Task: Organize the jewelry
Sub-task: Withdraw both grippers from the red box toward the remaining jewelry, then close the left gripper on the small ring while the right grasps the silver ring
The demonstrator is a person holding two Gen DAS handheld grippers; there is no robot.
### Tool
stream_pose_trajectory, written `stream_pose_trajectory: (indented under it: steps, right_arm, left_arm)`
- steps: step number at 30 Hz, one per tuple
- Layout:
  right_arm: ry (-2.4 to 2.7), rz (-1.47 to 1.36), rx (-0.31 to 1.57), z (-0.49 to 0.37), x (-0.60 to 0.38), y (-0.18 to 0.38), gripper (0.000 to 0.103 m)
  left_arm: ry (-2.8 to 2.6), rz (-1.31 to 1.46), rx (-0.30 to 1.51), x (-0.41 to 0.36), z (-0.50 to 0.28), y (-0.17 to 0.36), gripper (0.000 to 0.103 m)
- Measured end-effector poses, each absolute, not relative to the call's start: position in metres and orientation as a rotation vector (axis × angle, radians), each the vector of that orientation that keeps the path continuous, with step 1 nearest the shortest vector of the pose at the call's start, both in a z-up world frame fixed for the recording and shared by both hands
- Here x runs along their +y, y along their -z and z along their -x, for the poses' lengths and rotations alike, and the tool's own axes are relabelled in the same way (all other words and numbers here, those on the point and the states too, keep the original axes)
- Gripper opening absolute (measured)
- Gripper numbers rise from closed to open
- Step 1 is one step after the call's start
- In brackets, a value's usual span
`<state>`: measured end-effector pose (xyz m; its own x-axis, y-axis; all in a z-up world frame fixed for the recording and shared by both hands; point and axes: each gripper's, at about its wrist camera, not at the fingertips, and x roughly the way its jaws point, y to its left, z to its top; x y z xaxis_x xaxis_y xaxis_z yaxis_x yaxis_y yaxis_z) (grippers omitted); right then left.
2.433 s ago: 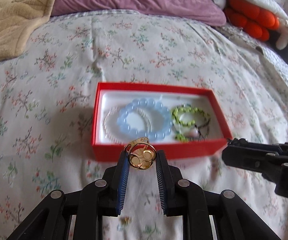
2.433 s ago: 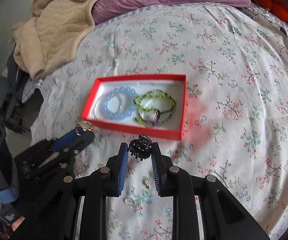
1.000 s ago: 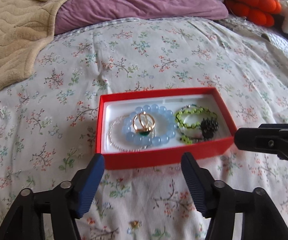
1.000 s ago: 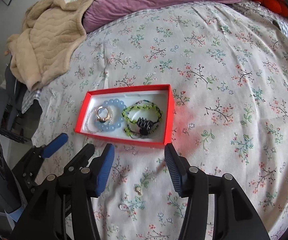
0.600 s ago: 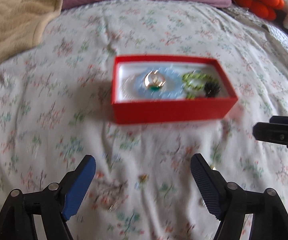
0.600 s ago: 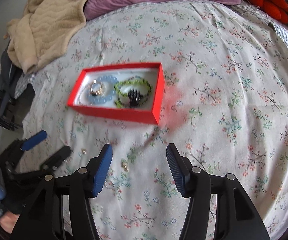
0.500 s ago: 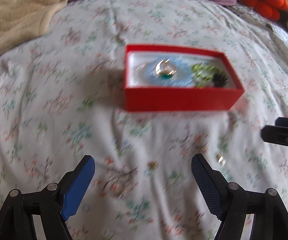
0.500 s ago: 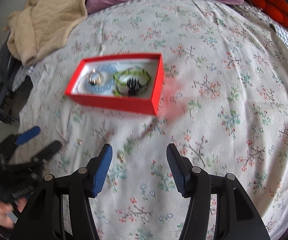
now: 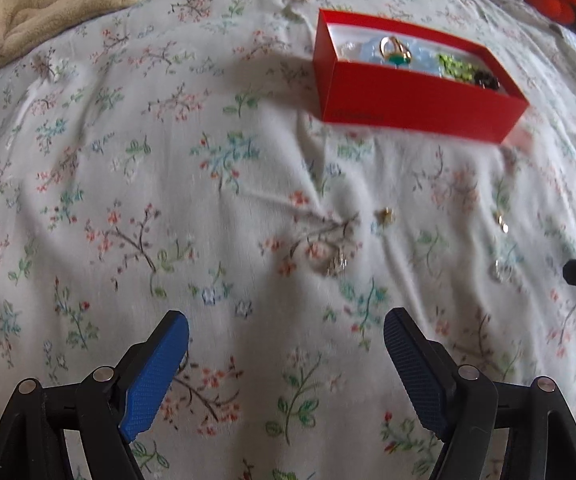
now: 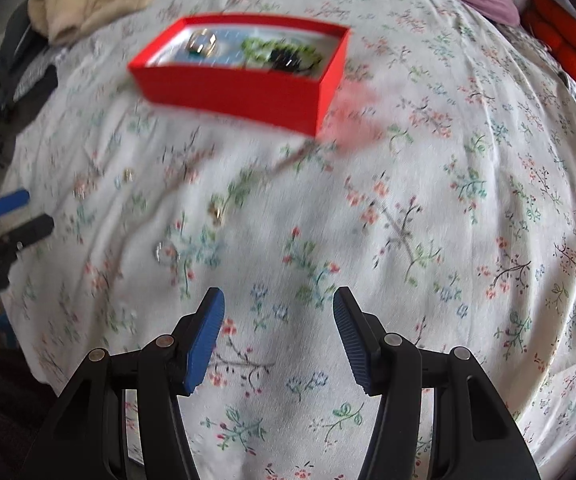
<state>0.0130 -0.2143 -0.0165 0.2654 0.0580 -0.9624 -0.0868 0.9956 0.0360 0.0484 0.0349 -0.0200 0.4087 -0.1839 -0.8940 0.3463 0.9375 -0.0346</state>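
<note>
**Gold and clear trinkets lying loose on soft bedding — pickup risks**

Floral bedsheet (image 9: 208, 208) is carrying the remaining small pieces: a gold stud (image 9: 384, 213), a crystal earring (image 9: 336, 266), a gold earring (image 9: 501, 222) and a clear ring (image 9: 501, 271), all lying on the bed between the grippers and the red box (image 9: 415, 110). The box is already holding a gold ring (image 9: 395, 50), a blue bead bracelet (image 9: 419, 60), a green bracelet (image 9: 453, 65) and a black hair claw (image 9: 485, 78).

Left gripper (image 9: 286, 344) is pointing steeply down with jaws standing wide and nothing between them. Right gripper (image 10: 276, 312) is also hanging empty, jaws moderately apart.

Risks, as I am judging them:
- Pieces are blending into the flower print; both views are blurring, so a jaw may be closing on a printed petal or a fold of cloth.
- Sheet is soft and creased; pressing down is likely dimpling it, letting a stud roll or sink into a wrinkle.
- Wide pads are closing on very small, hard items, which may be squirting out sideways.
- Crystal earring and gold stud are lying near each other; one grab could be knocking the other away.
- Both grippers are working the same patch, so they may be colliding.
</note>
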Motion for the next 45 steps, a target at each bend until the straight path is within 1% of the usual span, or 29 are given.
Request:
stream_pose_trajectory:
  steps: [8,9,10,11,12,13,14,16,17,19,30,34,37,38,39,40,41,42,43,44,45]
  right_arm:
    - [-0.137,0.106,1.297,0.001,-0.199,0.037,0.061]
    - [-0.14,0.121,1.286,0.002,-0.197,0.039,0.064]
    - [-0.145,0.138,1.273,0.003,-0.196,0.04,0.071]
    - [-0.146,0.156,1.26,0.004,-0.195,0.042,0.075]
    - [-0.134,0.183,1.246,0.005,-0.194,0.044,0.081]
    - [-0.122,0.197,1.24,0.006,-0.195,0.046,0.088]
    - [-0.109,0.207,1.233,0.006,-0.196,0.048,0.09]
    - [-0.092,0.197,1.229,0.005,-0.2,0.052,0.101]
    - [-0.084,0.18,1.231,0.004,-0.205,0.055,0.103]
    - [-0.101,0.14,1.231,-0.002,-0.215,0.057,0.103]
    - [-0.103,0.156,1.071,0.015,-0.215,0.059,0.103]
    - [-0.071,0.155,1.056,0.016,-0.213,0.059,0.103]
    - [-0.08,0.163,1.062,0.015,-0.207,0.055,0.103]
    - [-0.095,0.156,1.071,0.013,-0.206,0.052,0.103]
    - [-0.102,0.15,1.075,0.009,-0.207,0.052,0.103]
    - [-0.108,0.139,1.078,0.006,-0.207,0.051,0.103]
    - [-0.111,0.13,1.08,0.005,-0.208,0.051,0.103]
    - [-0.114,0.123,1.083,0.004,-0.207,0.05,0.103]
    - [-0.117,0.122,1.083,0.004,-0.206,0.05,0.103]
    - [-0.123,0.122,1.081,0.004,-0.204,0.05,0.103]
    - [-0.131,0.123,1.078,0.004,-0.201,0.049,0.101]
  left_arm:
    - [0.395,-0.197,1.12,0.029,-0.039,0.048,0.085]
    - [0.393,-0.212,1.106,0.027,-0.037,0.051,0.086]
    - [0.394,-0.223,1.093,0.026,-0.036,0.053,0.091]
    - [0.393,-0.236,1.082,0.024,-0.035,0.054,0.096]
    - [0.385,-0.25,1.075,0.022,-0.034,0.057,0.102]
    - [0.377,-0.258,1.072,0.022,-0.033,0.059,0.102]
    - [0.371,-0.265,1.062,0.02,-0.031,0.061,0.102]
    - [0.364,-0.277,1.036,0.019,-0.027,0.062,0.103]
    - [0.362,-0.274,1.031,0.019,-0.027,0.062,0.103]
    - [0.356,-0.264,1.027,0.021,-0.026,0.063,0.103]
    - [0.371,-0.247,1.004,0.027,-0.017,0.063,0.103]
    - [0.399,-0.27,1.029,0.024,-0.02,0.059,0.103]
    - [0.449,-0.248,0.995,0.026,-0.02,0.051,0.093]
    - [0.463,-0.244,0.989,0.025,-0.021,0.049,0.088]
    - [0.47,-0.242,0.984,0.024,-0.021,0.048,0.08]
    - [0.481,-0.239,0.973,0.023,-0.022,0.045,0.076]
    - [0.488,-0.237,0.965,0.022,-0.023,0.044,0.069]
    - [0.5,-0.233,0.952,0.019,-0.023,0.041,0.064]
    - [0.509,-0.228,0.943,0.018,-0.025,0.039,0.055]
    - [0.518,-0.222,0.935,0.017,-0.026,0.037,0.049]
    - [0.526,-0.216,0.932,0.016,-0.028,0.035,0.046]
